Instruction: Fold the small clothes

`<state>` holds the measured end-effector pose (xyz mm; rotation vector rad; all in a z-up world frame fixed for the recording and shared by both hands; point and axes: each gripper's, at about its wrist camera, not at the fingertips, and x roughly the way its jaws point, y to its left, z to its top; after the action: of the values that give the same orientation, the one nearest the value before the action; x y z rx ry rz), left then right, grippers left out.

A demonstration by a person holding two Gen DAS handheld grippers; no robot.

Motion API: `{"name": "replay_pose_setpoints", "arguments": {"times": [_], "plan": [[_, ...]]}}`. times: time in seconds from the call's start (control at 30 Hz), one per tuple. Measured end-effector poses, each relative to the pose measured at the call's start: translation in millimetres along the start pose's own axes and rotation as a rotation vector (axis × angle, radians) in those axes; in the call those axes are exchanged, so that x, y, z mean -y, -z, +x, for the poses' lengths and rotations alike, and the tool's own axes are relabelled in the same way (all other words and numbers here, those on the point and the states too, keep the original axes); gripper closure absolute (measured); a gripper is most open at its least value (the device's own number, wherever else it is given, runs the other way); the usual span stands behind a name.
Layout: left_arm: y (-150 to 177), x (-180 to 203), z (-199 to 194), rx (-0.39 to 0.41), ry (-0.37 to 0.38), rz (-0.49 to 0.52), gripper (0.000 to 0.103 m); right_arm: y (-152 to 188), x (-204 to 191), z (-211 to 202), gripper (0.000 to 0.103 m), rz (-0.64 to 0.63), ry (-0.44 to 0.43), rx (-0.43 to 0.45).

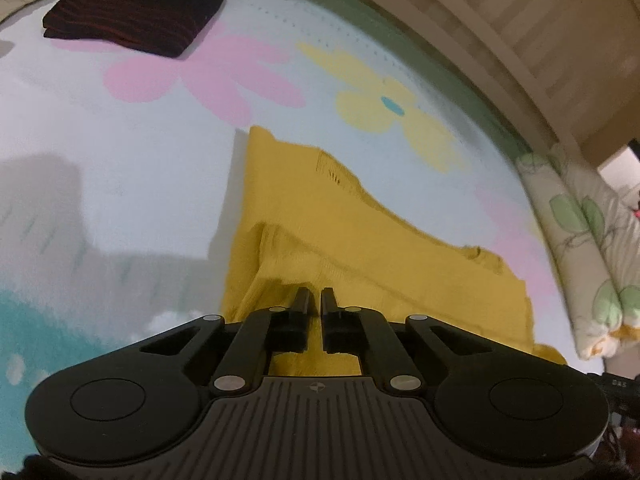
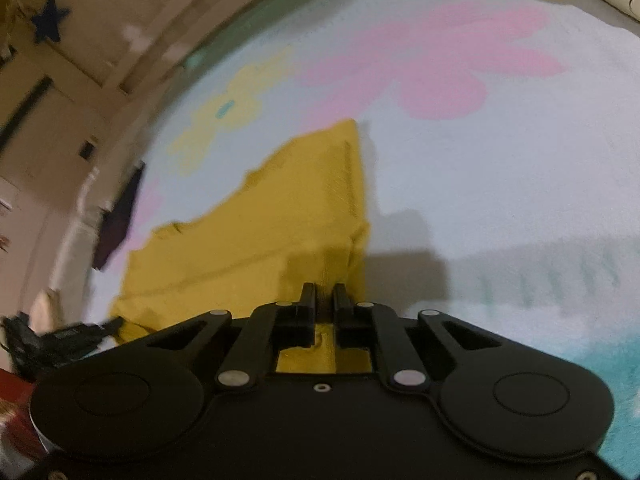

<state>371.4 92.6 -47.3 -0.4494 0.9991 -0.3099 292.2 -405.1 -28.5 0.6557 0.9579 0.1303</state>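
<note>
Yellow garment (image 1: 320, 240) lies on the flowered sheet (image 1: 120, 160); my left gripper (image 1: 316, 296) clamps its near left corner and my right gripper (image 2: 323, 292) its near right corner, ready to lift the edge over.

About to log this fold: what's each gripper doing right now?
Left gripper: closed on the near edge of the yellow garment.
Right gripper: closed on the same yellow garment.
</note>
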Motion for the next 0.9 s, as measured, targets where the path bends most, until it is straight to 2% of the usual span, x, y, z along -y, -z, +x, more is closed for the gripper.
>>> {"name": "replay_pose_setpoints", "arguments": {"times": [0.2,0.27,0.37,0.5,0.57,0.63,0.73,0.9], "plan": [[-22.4,3.0,1.4,0.062,0.057,-0.072,0.098,-17.9,2.3,-1.9,0.087,0.138,-0.105,0.09],[-26.8,5.6,2.6,0.066,0.055,-0.066,0.098,-24.4,4.2,2.2,0.087,0.174,-0.131,0.11],[-28.2,6.4,3.7,0.07,0.049,-0.073,0.098,-30.3,-0.3,10.5,0.087,0.152,-0.085,0.105],[-28.5,7.0,0.1,0.07,0.048,-0.084,0.096,-36.5,6.4,21.3,0.087,0.225,-0.126,0.117],[-29.7,9.4,-3.0,0.076,0.048,-0.064,0.093,-42.8,6.5,29.4,0.087,0.25,-0.135,0.138],[-30.1,12.5,-6.1,0.08,0.038,-0.017,0.076,-49.9,4.6,37.0,0.087,0.278,-0.145,0.161],[-29.3,14.6,-5.5,0.066,0.016,0.048,0.072,-60.1,5.6,47.3,0.087,0.341,-0.14,0.2],[-25.9,13.8,-8.3,0.04,0.003,0.139,0.058,-63.1,4.9,64.7,0.087,0.364,-0.036,0.199]]}}
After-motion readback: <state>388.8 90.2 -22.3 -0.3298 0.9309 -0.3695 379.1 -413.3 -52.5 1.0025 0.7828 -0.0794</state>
